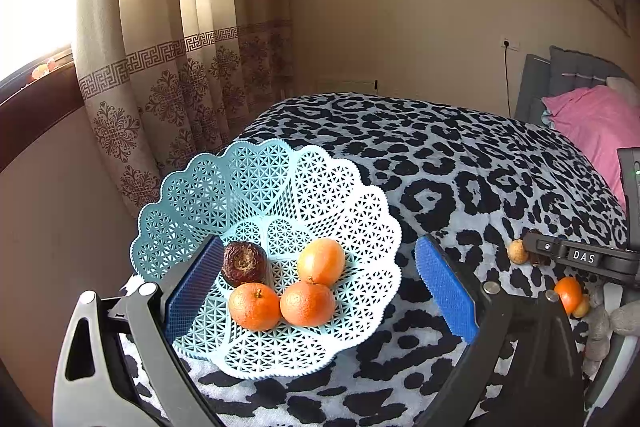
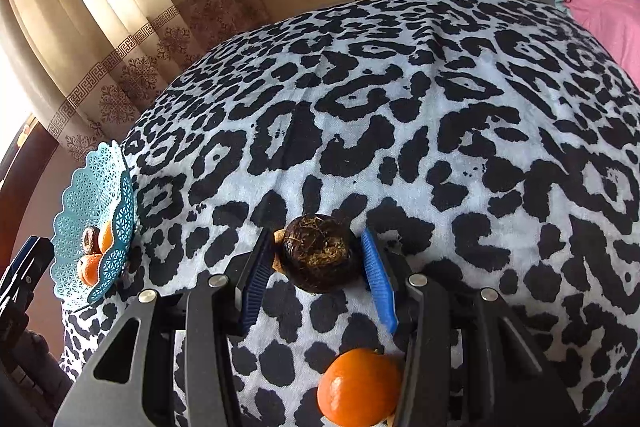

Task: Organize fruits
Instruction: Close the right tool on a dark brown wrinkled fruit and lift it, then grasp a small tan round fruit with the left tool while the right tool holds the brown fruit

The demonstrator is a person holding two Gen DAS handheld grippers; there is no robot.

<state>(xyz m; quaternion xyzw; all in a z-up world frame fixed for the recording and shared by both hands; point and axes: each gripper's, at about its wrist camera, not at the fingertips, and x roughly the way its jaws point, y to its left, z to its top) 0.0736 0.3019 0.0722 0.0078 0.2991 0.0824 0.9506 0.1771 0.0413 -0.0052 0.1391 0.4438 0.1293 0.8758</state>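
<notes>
Left tool (image 1: 320, 279) and right tool (image 2: 316, 267) both spread wide

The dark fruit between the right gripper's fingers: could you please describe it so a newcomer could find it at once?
Start from the leopard-print blanket covering the bed, then find the right gripper with its blue-padded fingers near the front edge. The dark brown fruit sits on the blanket between those open fingers. Unlike the smooth orange nearer the camera, it is rough, almost black, and flecked with dry fibres.

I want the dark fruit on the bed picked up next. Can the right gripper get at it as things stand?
Probably yes. The right gripper is open, and the dark fruit already lies between its fingers on the blanket, with nothing in between.
</notes>
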